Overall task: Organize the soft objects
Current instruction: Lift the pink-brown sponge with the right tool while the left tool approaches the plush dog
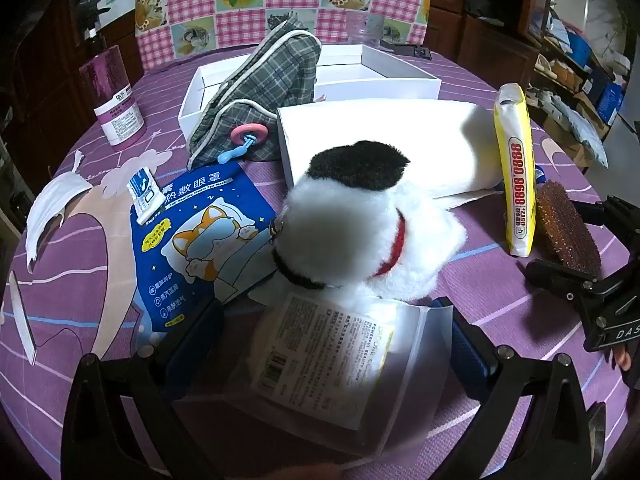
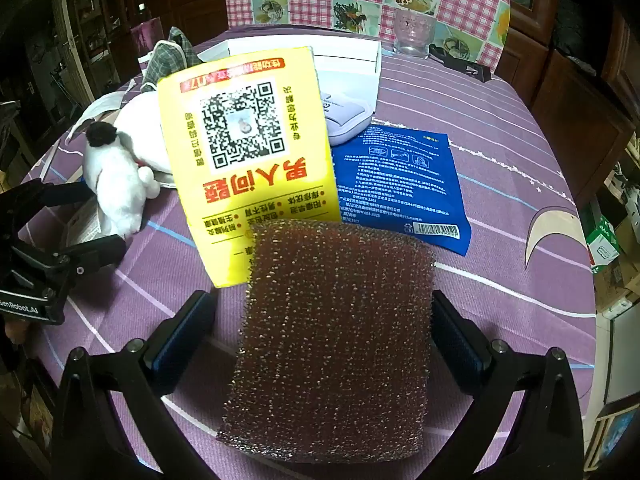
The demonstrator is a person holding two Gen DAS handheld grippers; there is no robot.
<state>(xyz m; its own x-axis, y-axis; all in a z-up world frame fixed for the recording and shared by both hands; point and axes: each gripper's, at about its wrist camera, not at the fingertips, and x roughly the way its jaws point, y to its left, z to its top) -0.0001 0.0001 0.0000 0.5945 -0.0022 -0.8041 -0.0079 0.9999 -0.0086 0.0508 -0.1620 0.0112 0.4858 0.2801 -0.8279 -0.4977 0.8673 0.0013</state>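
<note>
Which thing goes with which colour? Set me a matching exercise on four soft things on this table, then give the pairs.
Things:
1. scouring pad
2. plush dog
3. pencil pouch
4. tissue pack

Colours:
A. grey plaid with pale piping
B. bright yellow with red print
C. white with a black patch and red collar
D. brown and glittery

Pairs: 1-D, 2-C, 3-A, 4-B.
</note>
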